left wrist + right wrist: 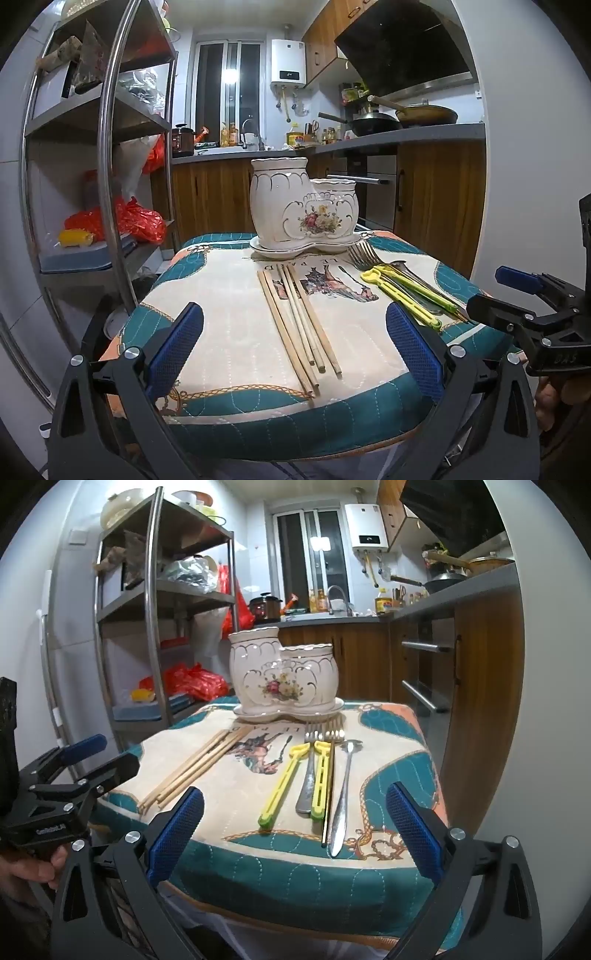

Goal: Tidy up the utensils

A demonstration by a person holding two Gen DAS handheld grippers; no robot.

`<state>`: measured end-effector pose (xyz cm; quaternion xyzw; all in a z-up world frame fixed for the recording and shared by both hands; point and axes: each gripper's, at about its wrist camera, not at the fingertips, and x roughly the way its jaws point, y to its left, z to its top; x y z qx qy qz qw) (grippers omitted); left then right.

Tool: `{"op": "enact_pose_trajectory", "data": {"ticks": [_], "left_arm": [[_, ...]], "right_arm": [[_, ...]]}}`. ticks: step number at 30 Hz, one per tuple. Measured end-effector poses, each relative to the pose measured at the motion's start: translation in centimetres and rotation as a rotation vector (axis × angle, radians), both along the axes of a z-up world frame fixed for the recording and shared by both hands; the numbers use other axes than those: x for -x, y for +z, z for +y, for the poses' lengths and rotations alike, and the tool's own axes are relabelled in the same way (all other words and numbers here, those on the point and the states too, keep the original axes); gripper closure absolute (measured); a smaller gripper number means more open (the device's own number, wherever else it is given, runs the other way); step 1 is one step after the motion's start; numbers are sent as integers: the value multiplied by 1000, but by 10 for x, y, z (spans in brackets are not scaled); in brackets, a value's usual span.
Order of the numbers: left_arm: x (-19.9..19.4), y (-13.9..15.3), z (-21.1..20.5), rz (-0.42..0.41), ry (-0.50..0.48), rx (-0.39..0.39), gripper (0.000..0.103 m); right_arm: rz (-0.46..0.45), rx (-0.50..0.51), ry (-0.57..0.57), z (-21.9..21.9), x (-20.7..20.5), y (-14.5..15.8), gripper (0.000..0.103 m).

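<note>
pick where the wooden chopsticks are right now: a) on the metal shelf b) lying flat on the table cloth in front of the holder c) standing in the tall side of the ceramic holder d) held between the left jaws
b: the wooden chopsticks lie flat in a bundle on the table cloth, in front of the ceramic holder, and both grippers hold nothing.
</note>
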<state>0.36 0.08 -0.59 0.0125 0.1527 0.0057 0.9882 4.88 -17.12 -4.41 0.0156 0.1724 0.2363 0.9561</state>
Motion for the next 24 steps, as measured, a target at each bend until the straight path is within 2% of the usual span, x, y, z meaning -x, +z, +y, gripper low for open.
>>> {"op": "enact_pose_trajectory", "data": {"ticks": [24], "left_arm": [[-1, 1, 0, 4, -2, -4, 5]], "right_arm": [[4, -4, 9, 1, -4, 0, 5]]}}
